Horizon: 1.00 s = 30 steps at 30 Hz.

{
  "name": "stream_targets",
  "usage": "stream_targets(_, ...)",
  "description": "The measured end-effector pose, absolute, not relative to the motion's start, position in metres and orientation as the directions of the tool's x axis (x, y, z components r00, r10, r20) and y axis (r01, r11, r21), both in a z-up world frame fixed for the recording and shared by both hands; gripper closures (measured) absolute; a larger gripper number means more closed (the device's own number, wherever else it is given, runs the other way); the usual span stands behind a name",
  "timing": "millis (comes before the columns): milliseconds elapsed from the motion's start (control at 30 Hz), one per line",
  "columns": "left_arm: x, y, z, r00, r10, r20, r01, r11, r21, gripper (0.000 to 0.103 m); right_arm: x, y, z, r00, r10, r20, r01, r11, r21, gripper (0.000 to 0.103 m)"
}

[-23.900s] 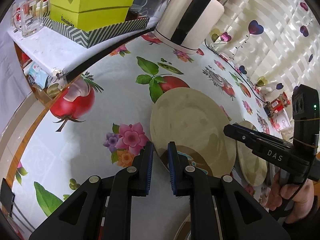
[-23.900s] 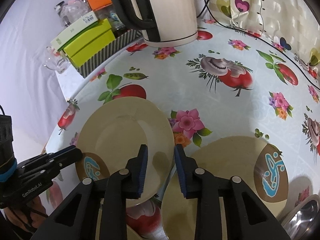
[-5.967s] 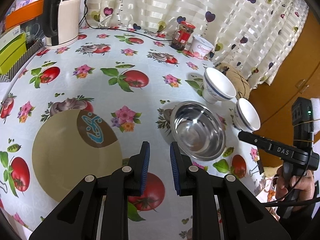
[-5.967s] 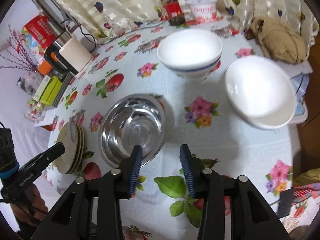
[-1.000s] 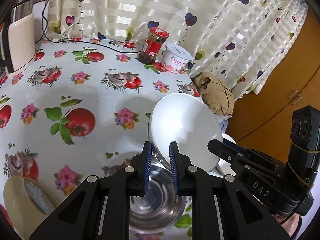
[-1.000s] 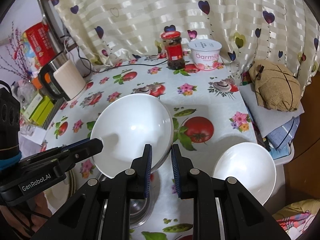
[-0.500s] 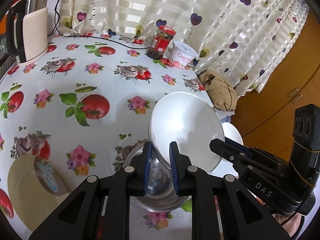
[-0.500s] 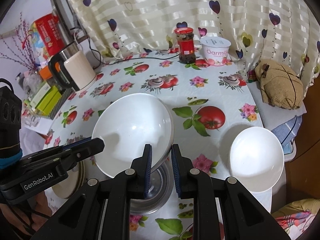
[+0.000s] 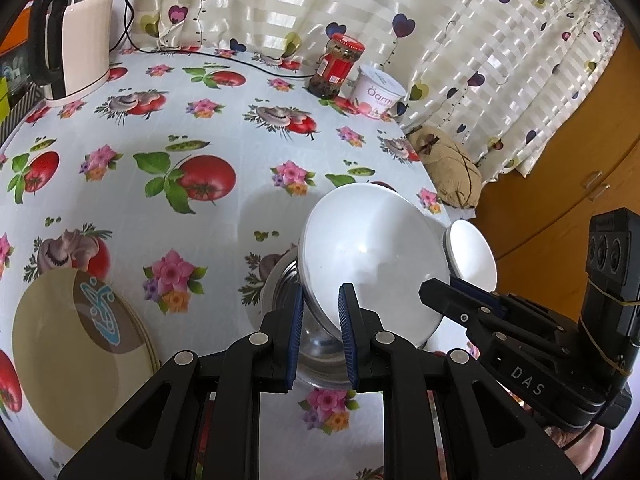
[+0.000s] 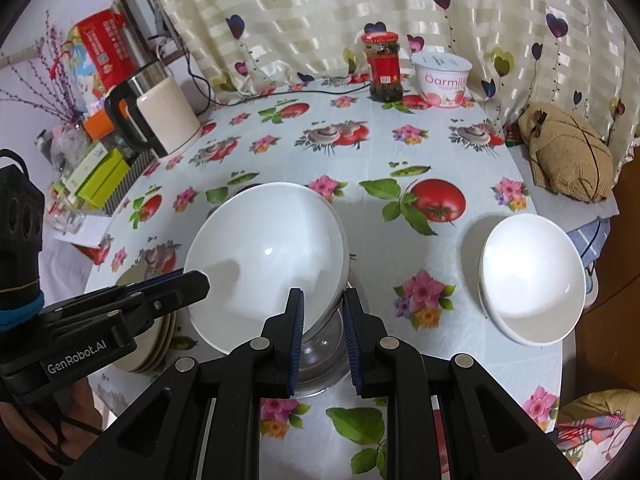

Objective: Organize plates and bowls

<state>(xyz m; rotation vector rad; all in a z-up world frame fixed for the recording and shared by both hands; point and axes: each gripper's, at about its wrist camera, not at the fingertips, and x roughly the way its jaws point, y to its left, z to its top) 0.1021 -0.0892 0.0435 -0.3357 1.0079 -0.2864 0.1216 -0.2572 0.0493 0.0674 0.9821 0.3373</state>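
left hand-held gripper [image 9: 319, 328] clenched on near rim of white bowl [image 9: 372, 256] | right hand-held gripper [image 10: 323, 326] clamped on its opposite rim | bowl at frame centre, tilted above steel bowl [image 10: 320, 360] on tabletop [image 10: 400, 168] | glazed ceramic: stiff, slick, breakable, likely fairly heavy | rim was the only hold

A round table [image 10: 472, 160] fills most of both views, covered in a pale glossy cloth [image 9: 168, 216] printed with tomatoes, mushrooms and pink flowers. Behind it hangs a cream striped curtain [image 10: 320, 12] dotted with hearts, bright with light from behind, so there is probably a window there, though none shows. To one side stands warm orange-brown wooden furniture [image 9: 568, 184], likely a cabinet, and on the other a plain pale wall [image 10: 60, 4] rises behind a cluttered side shelf [image 10: 80, 236].
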Motion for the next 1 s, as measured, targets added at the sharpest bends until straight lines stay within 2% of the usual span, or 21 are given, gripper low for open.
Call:
stream_targets(533,0.102,-0.088,0.019,0.445,-0.373,-0.814,0.048,0.918,-0.394,0.084,0.124,-0.254,0.022,0.438,0.316,-0.842,-0.245,0.943,0.227,0.082)
stream_targets(1000,0.103,-0.088,0.017,0.440,-0.378,-0.815,0.050,0.916,-0.397,0.084,0.126,-0.254,0.015,0.420,0.317,-0.851,-0.244,0.942,0.230,0.081)
